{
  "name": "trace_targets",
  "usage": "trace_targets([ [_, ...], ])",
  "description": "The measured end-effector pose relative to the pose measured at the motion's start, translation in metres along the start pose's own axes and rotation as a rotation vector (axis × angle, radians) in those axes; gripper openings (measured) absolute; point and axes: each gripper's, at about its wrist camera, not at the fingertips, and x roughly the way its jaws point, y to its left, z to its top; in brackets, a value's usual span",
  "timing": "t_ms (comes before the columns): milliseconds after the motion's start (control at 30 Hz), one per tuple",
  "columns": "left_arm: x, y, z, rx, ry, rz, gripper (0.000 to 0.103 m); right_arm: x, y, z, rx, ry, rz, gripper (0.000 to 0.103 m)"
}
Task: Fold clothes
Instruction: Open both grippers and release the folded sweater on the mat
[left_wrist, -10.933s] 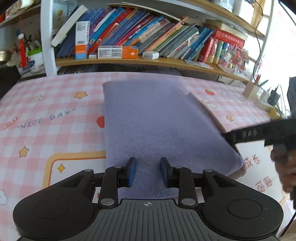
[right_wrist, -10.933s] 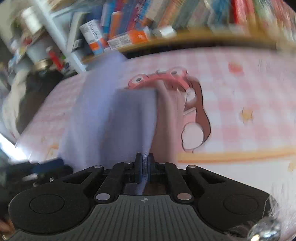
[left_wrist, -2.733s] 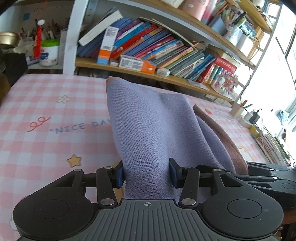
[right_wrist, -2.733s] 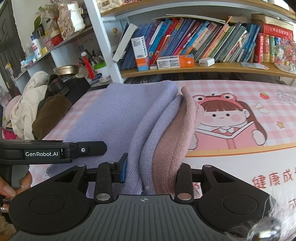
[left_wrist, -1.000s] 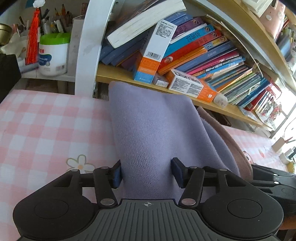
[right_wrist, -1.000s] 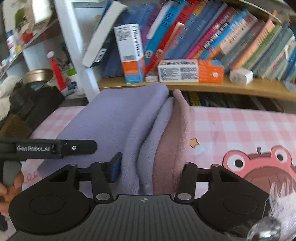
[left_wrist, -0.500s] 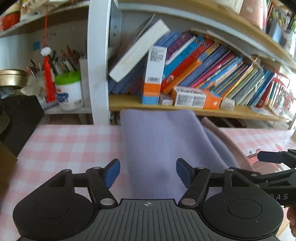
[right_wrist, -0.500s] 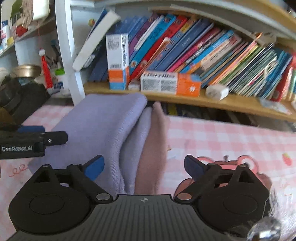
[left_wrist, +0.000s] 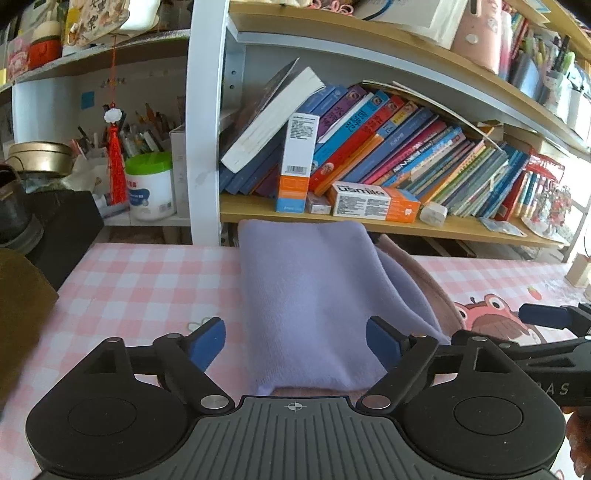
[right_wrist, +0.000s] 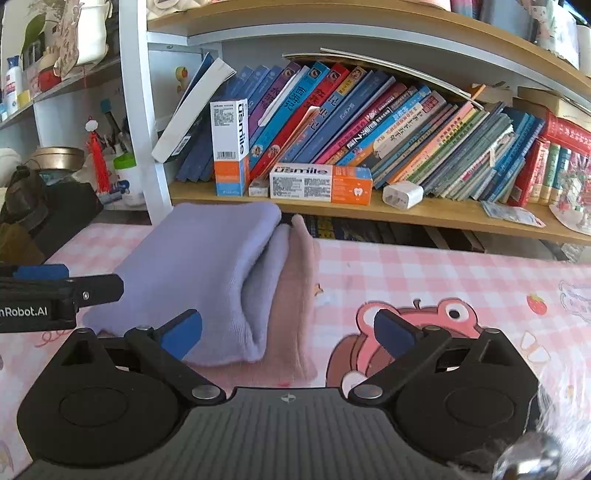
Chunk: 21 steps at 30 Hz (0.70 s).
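A folded lilac garment (left_wrist: 314, 295) lies on the pink checked tablecloth (left_wrist: 147, 280), its far end by the shelf. A dusty-pink garment (left_wrist: 424, 280) peeks out beneath it on the right. My left gripper (left_wrist: 295, 334) hovers at the stack's near end, its jaws opening, the blue pads clear of the cloth. In the right wrist view the lilac garment (right_wrist: 207, 266) and pink garment (right_wrist: 295, 295) lie ahead and left. My right gripper (right_wrist: 288, 326) is wide, its jaws still opening, touching nothing.
A wooden shelf (right_wrist: 443, 218) full of slanted books runs just behind the stack, with toothpaste boxes (right_wrist: 317, 182) and a white charger (right_wrist: 402, 195). A white post (left_wrist: 203, 147) rises behind the stack's left. Dark bags (left_wrist: 55, 221) and brown cloth (left_wrist: 18, 302) crowd the left edge.
Both grippers went from shut on the folded stack to wide open and let it go. They drew back and rose, and the stack now rests on the table by the shelf.
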Motion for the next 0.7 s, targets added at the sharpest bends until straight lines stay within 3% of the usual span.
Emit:
trace_targets([
  [367,-0.024,-0.012,-0.021,0.028,0.032,0.015,0.091,-0.028,0.002,-0.028,0.021,0.033,-0.011,0.103],
  [700,-0.049,-0.016,-0.045,-0.030,0.080,0.058,0.094,-0.051,0.002,-0.056,0.059,0.072,-0.042,0.103],
])
